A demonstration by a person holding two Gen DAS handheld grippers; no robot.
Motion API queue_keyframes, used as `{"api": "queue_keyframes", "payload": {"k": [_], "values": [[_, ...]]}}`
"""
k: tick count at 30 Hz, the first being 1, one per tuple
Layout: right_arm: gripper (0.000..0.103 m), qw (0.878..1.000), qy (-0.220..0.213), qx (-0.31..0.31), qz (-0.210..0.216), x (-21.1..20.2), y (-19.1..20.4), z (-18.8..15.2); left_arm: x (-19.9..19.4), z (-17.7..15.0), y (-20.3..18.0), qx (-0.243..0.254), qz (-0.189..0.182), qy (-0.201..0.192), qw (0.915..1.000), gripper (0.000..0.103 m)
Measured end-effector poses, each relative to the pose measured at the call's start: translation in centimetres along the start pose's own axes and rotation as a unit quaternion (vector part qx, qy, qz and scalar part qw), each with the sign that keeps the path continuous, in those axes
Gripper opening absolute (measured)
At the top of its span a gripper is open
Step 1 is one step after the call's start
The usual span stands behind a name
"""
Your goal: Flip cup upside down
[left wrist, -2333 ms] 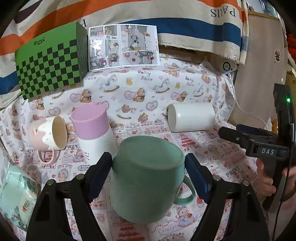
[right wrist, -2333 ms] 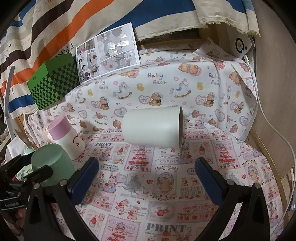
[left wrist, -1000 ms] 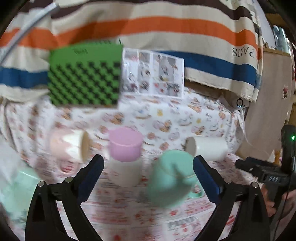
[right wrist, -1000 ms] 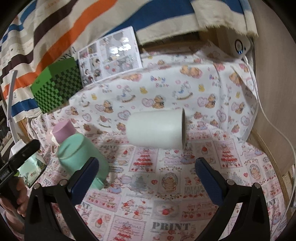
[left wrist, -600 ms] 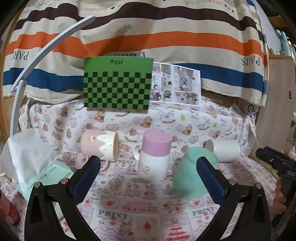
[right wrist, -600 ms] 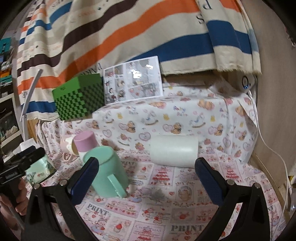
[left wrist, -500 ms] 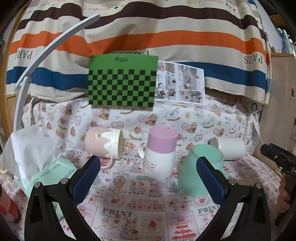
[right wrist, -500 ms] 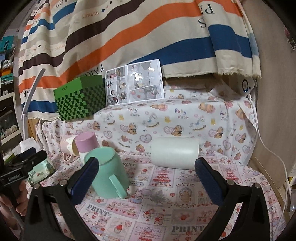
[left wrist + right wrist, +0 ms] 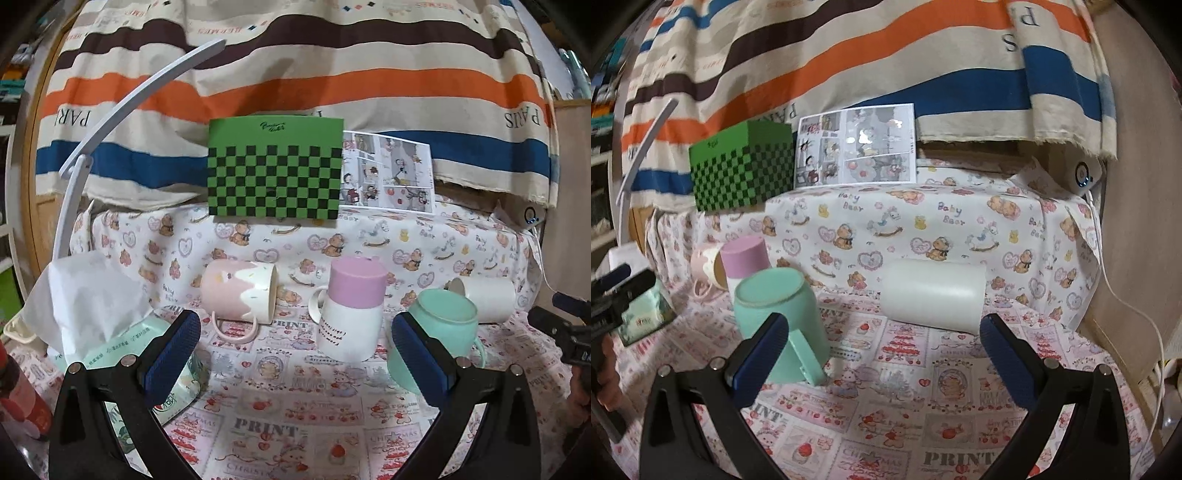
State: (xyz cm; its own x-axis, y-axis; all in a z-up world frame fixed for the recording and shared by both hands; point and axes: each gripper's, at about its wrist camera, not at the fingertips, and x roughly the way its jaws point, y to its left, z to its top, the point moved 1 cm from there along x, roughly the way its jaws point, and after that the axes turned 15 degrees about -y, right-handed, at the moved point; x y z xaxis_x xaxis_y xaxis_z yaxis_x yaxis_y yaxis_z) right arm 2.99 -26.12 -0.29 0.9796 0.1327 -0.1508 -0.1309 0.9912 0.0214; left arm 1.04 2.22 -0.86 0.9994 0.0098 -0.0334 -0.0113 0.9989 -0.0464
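both low, sharing mint cup

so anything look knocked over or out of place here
Two cups lie on their sides: the white cup on the right and the pink mug at the left. The green cup and purple-and-white mug stand upside down.

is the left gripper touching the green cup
Apart. The right wrist view shows the green cup standing alone on the cloth, with the left gripper off to its side, jaws open.
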Motion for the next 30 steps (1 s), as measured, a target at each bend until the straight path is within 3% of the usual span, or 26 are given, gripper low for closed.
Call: {"api": "queue_keyframes", "payload": {"k": [6, 30], "values": [[0.103, 1.000, -0.011, -0.008, -0.003, -0.4, 0.2, 0.1, 0.0, -0.1, -1.2, 0.030, 0.003, -0.002, 0.9995, 0.103], [0.103, 0.999, -0.023, -0.038, -0.004, -0.8, 1.5, 0.3, -0.2, -0.1, -1.3, 0.025, 0.008, 0.004, 0.9997, 0.103]]}}
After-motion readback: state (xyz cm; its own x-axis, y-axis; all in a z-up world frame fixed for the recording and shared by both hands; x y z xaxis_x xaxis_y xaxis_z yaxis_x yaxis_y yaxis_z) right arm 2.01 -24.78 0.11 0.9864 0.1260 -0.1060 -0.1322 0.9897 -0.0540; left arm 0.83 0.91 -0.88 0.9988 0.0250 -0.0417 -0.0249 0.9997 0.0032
